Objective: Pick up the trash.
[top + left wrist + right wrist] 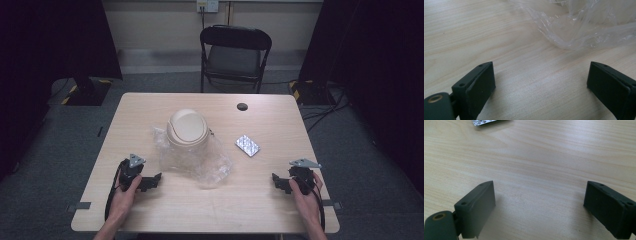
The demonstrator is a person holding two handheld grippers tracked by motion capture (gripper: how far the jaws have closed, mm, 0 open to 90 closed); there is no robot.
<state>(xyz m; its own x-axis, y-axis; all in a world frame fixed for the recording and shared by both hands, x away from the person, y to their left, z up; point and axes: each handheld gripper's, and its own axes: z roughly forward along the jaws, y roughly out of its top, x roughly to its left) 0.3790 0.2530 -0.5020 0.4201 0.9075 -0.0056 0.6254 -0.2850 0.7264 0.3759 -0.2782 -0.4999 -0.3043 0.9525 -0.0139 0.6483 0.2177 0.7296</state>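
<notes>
Both tools, left tool (152,181) and right tool (278,182), rested on worktop (150,210), jaws apart, empty. Best approach: left pinches plastic bag (200,165) edge low, right steadies bin (187,129).

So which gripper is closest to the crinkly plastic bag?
The left gripper. The clear plastic bag lies just beyond its open jaws; the right gripper sits farther off.

The high view looks forward and down over the whole surface (150,210). Each tong view skims it closely; the left shares the plastic bag (579,27) at 1 o'clock, the right the blister pack (484,122) at 11.
</notes>
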